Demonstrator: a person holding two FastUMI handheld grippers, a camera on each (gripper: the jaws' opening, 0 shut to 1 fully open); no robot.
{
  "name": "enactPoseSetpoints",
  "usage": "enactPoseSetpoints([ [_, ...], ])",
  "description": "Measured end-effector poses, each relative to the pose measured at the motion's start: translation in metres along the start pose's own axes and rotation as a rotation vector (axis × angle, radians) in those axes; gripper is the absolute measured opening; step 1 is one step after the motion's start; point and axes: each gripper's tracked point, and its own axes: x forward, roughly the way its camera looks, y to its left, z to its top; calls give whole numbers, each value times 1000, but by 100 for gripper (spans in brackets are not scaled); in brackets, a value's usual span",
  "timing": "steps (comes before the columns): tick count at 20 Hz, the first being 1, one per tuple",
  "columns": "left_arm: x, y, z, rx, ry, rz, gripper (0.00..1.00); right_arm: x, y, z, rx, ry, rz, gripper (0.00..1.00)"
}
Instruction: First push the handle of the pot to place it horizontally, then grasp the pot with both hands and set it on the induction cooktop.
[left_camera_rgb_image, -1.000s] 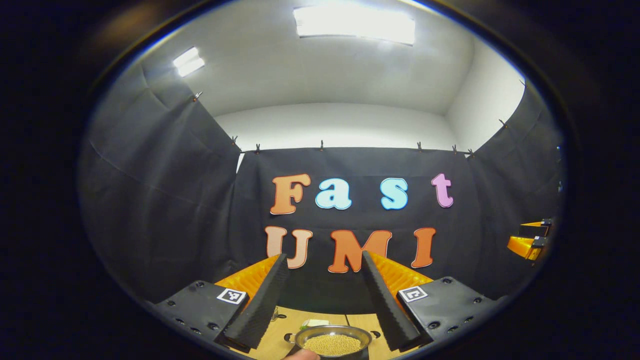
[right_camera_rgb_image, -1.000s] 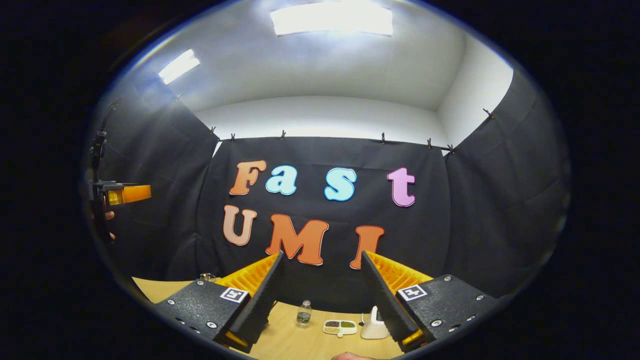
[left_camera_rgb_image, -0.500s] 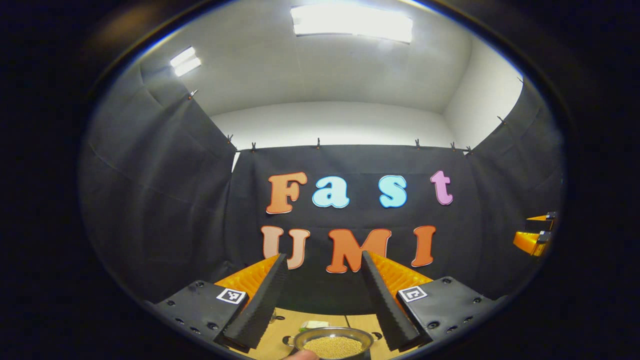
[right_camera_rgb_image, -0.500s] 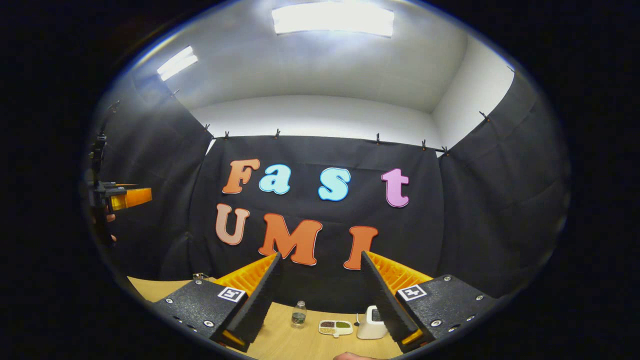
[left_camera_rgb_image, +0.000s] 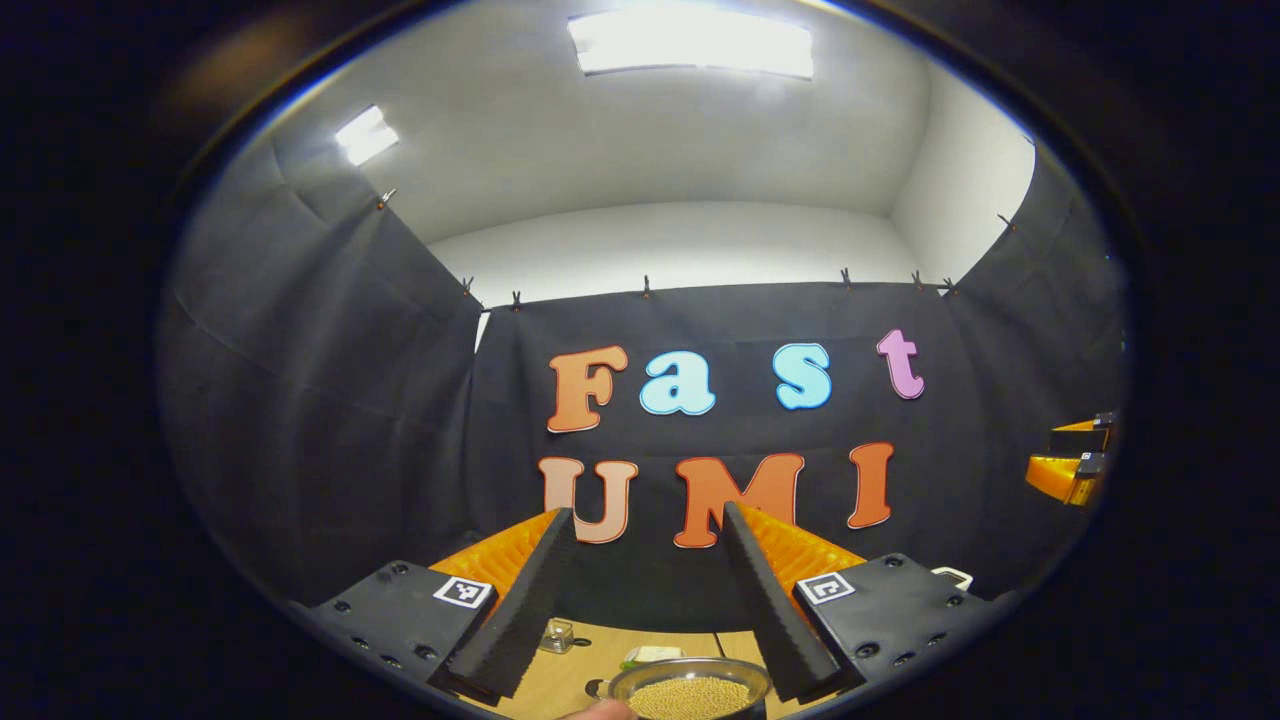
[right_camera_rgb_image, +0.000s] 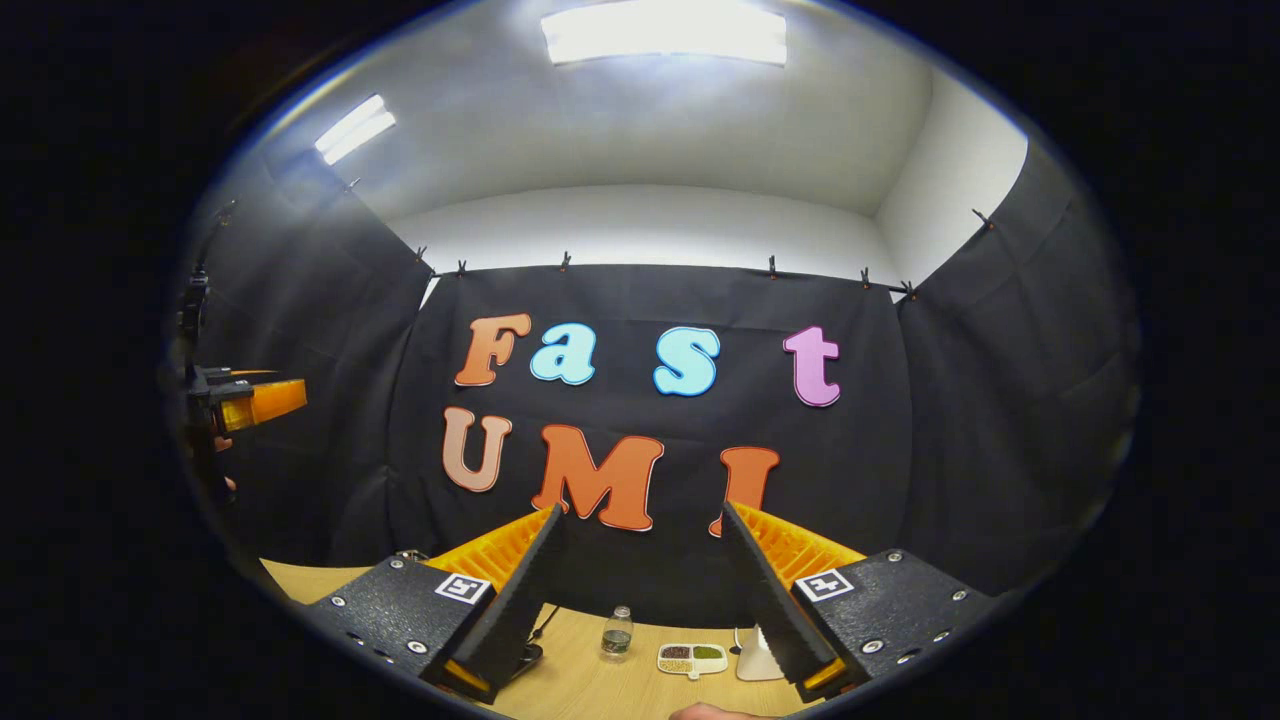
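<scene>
While both grippers, left (left_camera_rgb_image: 645, 600) & right (right_camera_rgb_image: 640, 600), hang released w/ nothing between fingers, pot (left_camera_rgb_image: 690, 692) sits at table's near edge.

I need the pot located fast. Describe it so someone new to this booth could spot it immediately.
Start at the wooden table below the black cloth wall, in the left gripper view. Right between the left gripper's open fingers at the bottom edge sits the pot: a round shiny metal vessel, the one holding small yellowish grains.

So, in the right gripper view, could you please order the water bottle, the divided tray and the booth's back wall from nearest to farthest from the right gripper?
1. Divided tray, just right of centre.
2. Water bottle, centre-left, slightly behind.
3. Back wall, farthest.
</scene>
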Motion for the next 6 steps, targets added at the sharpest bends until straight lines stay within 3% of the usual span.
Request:
enactPoseSetpoints([
  [2,1,-1,0,-18,-12,6,99,0,-5,0,1,-2,-6,95],
  [6,2,-11,0,-36,-35,-15,95,-2,-16,-4,-3,3,-19,95],
])
